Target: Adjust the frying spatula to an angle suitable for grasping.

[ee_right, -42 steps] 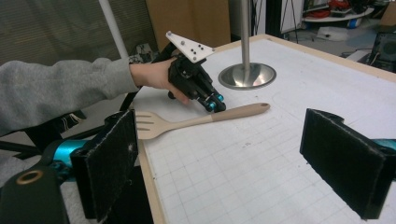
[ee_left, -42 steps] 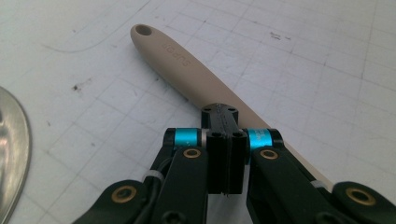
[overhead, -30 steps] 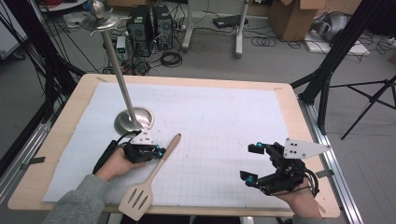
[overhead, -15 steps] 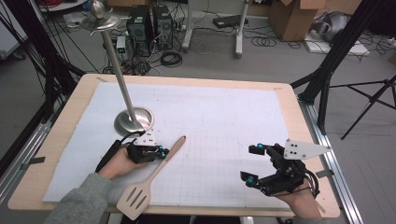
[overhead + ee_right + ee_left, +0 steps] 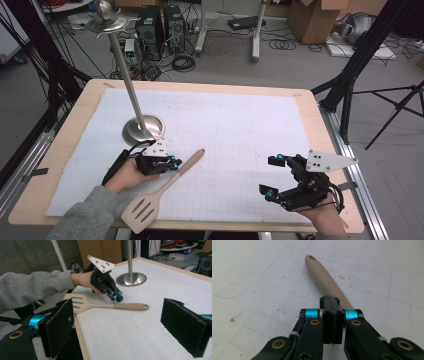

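While your left gripper (image 5: 172,162) sits pressed together over the spatula (image 5: 165,186) handle, lifting leaves it behind, and your right gripper (image 5: 272,175) waits spread apart

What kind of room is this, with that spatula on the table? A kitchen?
Probably a lab or workshop, not a kitchen. The wooden table carries a gridded white mat, computer towers and loose cables sit on the floor behind it, and cardboard boxes stand nearby.
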A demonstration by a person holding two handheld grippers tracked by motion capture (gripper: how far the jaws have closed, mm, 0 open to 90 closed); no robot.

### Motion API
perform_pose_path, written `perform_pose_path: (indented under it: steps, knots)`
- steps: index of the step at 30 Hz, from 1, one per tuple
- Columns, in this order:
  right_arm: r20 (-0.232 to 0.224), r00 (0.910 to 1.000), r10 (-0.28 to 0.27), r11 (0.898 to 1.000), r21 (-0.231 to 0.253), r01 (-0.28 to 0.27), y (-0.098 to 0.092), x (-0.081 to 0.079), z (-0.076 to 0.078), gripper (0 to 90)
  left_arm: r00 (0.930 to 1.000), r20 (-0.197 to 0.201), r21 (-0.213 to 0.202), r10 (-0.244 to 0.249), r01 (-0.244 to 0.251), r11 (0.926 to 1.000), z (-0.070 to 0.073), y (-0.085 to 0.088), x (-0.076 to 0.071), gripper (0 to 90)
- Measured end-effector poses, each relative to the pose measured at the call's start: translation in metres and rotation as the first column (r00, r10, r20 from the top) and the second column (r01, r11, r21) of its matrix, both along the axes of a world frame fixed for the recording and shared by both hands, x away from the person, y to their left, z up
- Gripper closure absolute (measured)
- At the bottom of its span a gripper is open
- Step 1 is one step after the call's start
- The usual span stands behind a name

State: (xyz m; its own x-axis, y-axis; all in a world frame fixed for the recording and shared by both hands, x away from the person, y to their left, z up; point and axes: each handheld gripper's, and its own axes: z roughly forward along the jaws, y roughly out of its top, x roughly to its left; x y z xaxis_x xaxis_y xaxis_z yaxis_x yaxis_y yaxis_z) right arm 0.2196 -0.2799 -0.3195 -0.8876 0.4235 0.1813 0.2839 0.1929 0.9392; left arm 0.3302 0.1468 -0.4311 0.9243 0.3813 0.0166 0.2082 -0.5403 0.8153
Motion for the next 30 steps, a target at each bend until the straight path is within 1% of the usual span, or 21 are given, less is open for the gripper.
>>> perform_pose_path:
  steps: [2,4,6,8,9,11,14,16,17,18,19,20,23,25,30]
  knots:
    - [0.008,1.0,0.004,1.0,-0.001,-0.004,-0.001,0.001,0.0,10.9,0.9999,-0.003,-0.02,-0.012,0.012,0.9997,0.007,0.005,-0.005,89.7]
    - [0.006,1.0,0.005,1.0,0.0,-0.005,-0.001,0.001,0.0,10.9,0.9995,-0.007,-0.037,-0.032,0.032,0.9988,0.009,0.009,-0.011,89.7]
    - [0.005,1.0,0.004,1.0,0.003,-0.004,0.0,0.002,0.0,10.9,0.9981,-0.016,-0.031,-0.059,0.059,0.9978,0.008,0.01,-0.017,89.7]
    - [0.001,0.9999,0.01,1.0,0.004,-0.01,0.001,0.002,0.001,10.9,0.9964,-0.016,-0.008,-0.083,0.083,0.9966,0.006,0.011,-0.022,89.7]
    - [0.01,0.9999,0.012,1.0,0.001,-0.012,0.001,0.003,0.001,10.9,0.996,-0.019,0.002,-0.087,0.087,0.9962,0.006,0.011,-0.024,89.7]
    - [0.012,0.9998,0.014,1.0,0.003,-0.014,0.002,0.004,0.001,10.9,0.9956,-0.018,0.0,-0.092,0.092,0.9957,0.006,0.011,-0.026,89.6]
    - [0.002,0.9999,0.016,1.0,0.001,-0.016,0.003,0.005,0.0,10.9,0.9951,-0.024,0.016,-0.096,0.096,0.9952,0.006,0.009,-0.031,89.6]
    - [-0.003,0.9998,0.018,1.0,-0.001,-0.018,0.003,0.006,-0.001,10.9,0.9944,-0.026,0.018,-0.102,0.103,0.9945,0.005,0.008,-0.034,89.6]
    - [-0.003,0.9998,0.018,1.0,-0.001,-0.018,0.003,0.006,-0.001,10.9,0.9943,-0.026,0.028,-0.104,0.104,0.9942,0.005,0.007,-0.035,89.6]
    - [0.0,0.9998,0.02,1.0,0.002,-0.02,0.004,0.007,-0.001,10.9,0.993,-0.028,0.04,-0.115,0.116,0.9925,0.005,0.006,-0.036,89.6]
    - [0.0,0.9998,0.02,1.0,0.002,-0.02,0.004,0.007,-0.001,10.9,0.993,-0.028,0.04,-0.115,0.116,0.9925,0.005,0.006,-0.036,89.6]
    - [0.001,0.9998,0.021,1.0,0.001,-0.021,0.004,0.007,-0.001,10.9,0.9914,-0.035,0.038,-0.126,0.127,0.9911,0.004,0.006,-0.037,89.6]
    - [0.002,0.9997,0.026,1.0,0.004,-0.026,0.004,0.008,-0.001,10.9,0.9892,-0.036,0.056,-0.142,0.144,0.988,0.003,0.005,-0.04,89.6]
    - [0.003,0.9997,0.025,1.0,0.003,-0.025,0.004,0.008,-0.001,10.9,0.9882,-0.037,0.078,-0.149,0.151,0.9854,0.002,0.005,-0.041,89.6]
    - [0.0,0.9995,0.032,0.999,-0.003,-0.032,0.007,0.01,-0.002,10.9,0.9802,-0.049,0.09,-0.192,0.196,0.9766,-0.002,0.003,-0.045,89.6]
